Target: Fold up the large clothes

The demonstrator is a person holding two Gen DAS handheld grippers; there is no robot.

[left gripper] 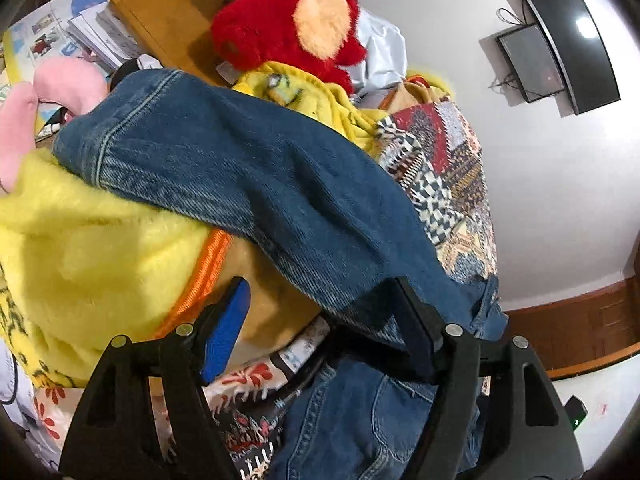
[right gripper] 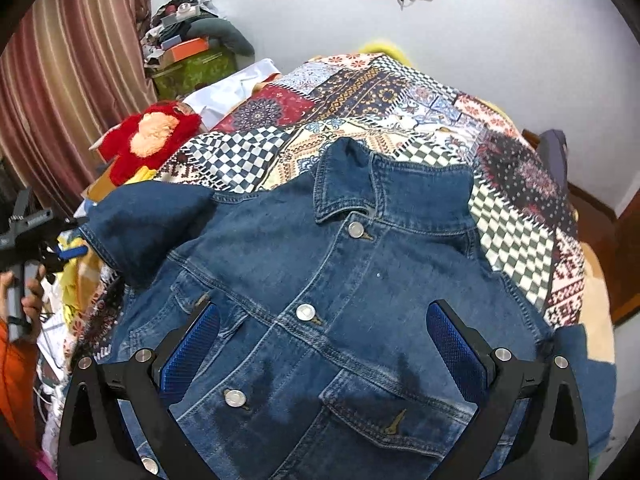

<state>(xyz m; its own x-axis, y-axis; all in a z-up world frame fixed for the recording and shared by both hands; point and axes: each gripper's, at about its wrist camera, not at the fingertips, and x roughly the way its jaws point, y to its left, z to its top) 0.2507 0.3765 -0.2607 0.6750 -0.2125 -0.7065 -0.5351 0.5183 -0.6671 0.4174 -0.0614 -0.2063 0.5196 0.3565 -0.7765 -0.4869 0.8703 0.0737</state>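
A blue denim jacket (right gripper: 320, 280) lies front up and buttoned on a patchwork bedspread (right gripper: 360, 100), collar toward the wall. My right gripper (right gripper: 324, 344) is open and empty, hovering over the jacket's chest. One sleeve (right gripper: 140, 232) sticks out to the left. In the left wrist view that sleeve (left gripper: 240, 180) runs across the frame, its cuff far from me. My left gripper (left gripper: 320, 320) is open with the sleeve's upper part lying between its fingers, not pinched. The left gripper also shows in the right wrist view (right gripper: 48, 248) at the left edge.
A red plush toy (left gripper: 288, 20) and a yellow fleece blanket (left gripper: 80, 260) lie beside the sleeve, with a pink plush (left gripper: 40, 100), papers and a wooden board (left gripper: 168, 12) behind. Curtains (right gripper: 60, 80) and stacked boxes (right gripper: 188, 60) stand left. A wall-mounted screen (left gripper: 572, 48) hangs above.
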